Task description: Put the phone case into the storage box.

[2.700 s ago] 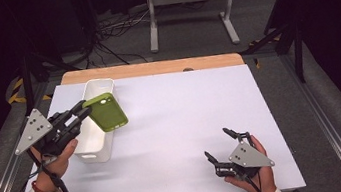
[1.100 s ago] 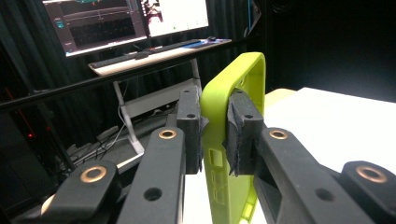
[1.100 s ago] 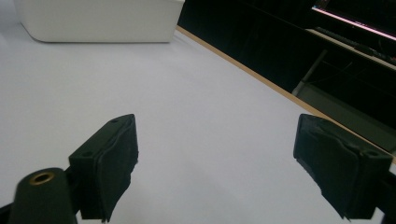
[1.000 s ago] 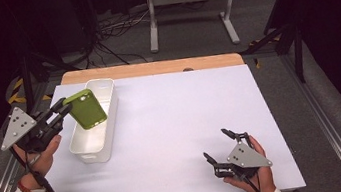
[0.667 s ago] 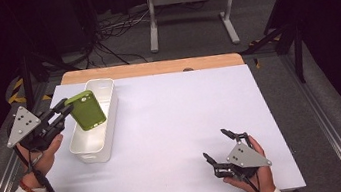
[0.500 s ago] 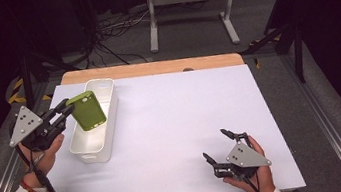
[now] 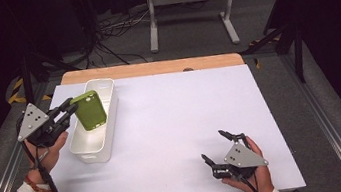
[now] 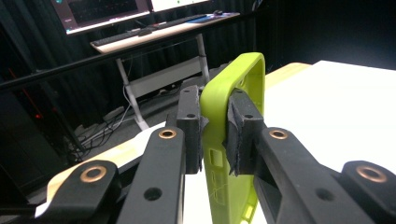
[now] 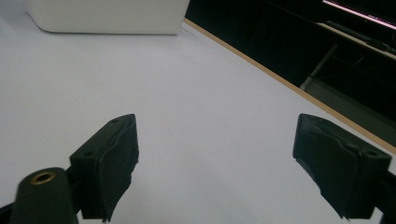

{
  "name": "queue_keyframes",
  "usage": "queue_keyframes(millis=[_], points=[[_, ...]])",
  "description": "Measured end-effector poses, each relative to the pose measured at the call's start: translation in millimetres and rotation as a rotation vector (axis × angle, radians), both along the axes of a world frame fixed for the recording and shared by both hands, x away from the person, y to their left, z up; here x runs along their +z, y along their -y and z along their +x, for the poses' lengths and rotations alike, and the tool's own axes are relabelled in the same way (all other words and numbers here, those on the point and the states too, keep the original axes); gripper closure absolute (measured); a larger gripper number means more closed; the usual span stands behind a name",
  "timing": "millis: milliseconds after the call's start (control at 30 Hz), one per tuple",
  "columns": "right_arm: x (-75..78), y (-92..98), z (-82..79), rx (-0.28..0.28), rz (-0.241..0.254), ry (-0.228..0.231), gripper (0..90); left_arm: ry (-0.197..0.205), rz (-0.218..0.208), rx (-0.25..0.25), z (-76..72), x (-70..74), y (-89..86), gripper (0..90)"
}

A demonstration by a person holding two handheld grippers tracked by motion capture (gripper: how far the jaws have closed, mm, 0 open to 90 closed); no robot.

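1. Left gripper (image 7: pixel 70 107) — clamped on the green phone case (image 7: pixel 90 109); the left gripper view shows both pads pressed on the case's rim (image 8: pixel 219 121). Position: at the left flank of the white bin (image 7: pixel 106 135), jaws reaching over its rim.
2. Green phone case — held on edge, roughly upright, hanging over the far half of the white bin, clear of its floor.
3. White bin — long tub lying lengthwise on the white table (image 7: pixel 177 120), near its left edge; interior looks empty.
4. Right gripper (image 7: pixel 216 147) — jaws spread wide, nothing between them; resting well to the right of the white bin, near the table's front edge.
5. Step in hand, as judged: carrying the case into the bin. Next move calls for lowering it inside the walls, then releasing.
6. Change against the earliest frame: the case then lay tilted over the bin's right side; it now stands upright, drawn back over the bin. Right gripper unmoved.
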State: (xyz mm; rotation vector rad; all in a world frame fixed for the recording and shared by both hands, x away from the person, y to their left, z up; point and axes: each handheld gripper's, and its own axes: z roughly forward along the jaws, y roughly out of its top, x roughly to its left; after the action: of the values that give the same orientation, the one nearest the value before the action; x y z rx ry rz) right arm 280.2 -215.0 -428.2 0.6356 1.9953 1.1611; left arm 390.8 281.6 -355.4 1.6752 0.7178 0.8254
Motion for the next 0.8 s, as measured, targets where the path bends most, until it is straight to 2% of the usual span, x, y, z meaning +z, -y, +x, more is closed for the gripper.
queue_keyframes(millis=[133, 300, 400, 467, 633, 800], points=[[-1.0, -0.4, 1.4, -0.001, 0.003, -0.008, 15.3, -0.016, 0.008, 0.006, 7.1, -4.9, 0.8, 77.6], [-0.4, 0.9, 3.2, -0.005, 0.000, -0.010, 15.3, -0.018, 0.016, 0.012, 16.1, -8.8, -0.5, 77.6], [-0.6, 2.3, 6.1, -0.008, 0.007, -0.013, 15.4, -0.029, 0.012, -0.001, 23.4, -10.6, -2.5, 77.5], [-0.9, 2.2, 8.6, -0.010, 0.006, -0.018, 15.4, -0.035, 0.027, -0.004, 29.2, -12.0, -3.4, 77.6], [0.6, 1.3, 11.4, -0.013, 0.008, -0.013, 15.5, -0.052, 0.014, -0.015, 44.4, -18.0, -4.1, 77.5], [0.4, 2.4, 13.9, -0.024, 0.013, -0.021, 15.6, -0.051, 0.010, -0.015, 58.8, -16.1, -4.8, 77.5]])
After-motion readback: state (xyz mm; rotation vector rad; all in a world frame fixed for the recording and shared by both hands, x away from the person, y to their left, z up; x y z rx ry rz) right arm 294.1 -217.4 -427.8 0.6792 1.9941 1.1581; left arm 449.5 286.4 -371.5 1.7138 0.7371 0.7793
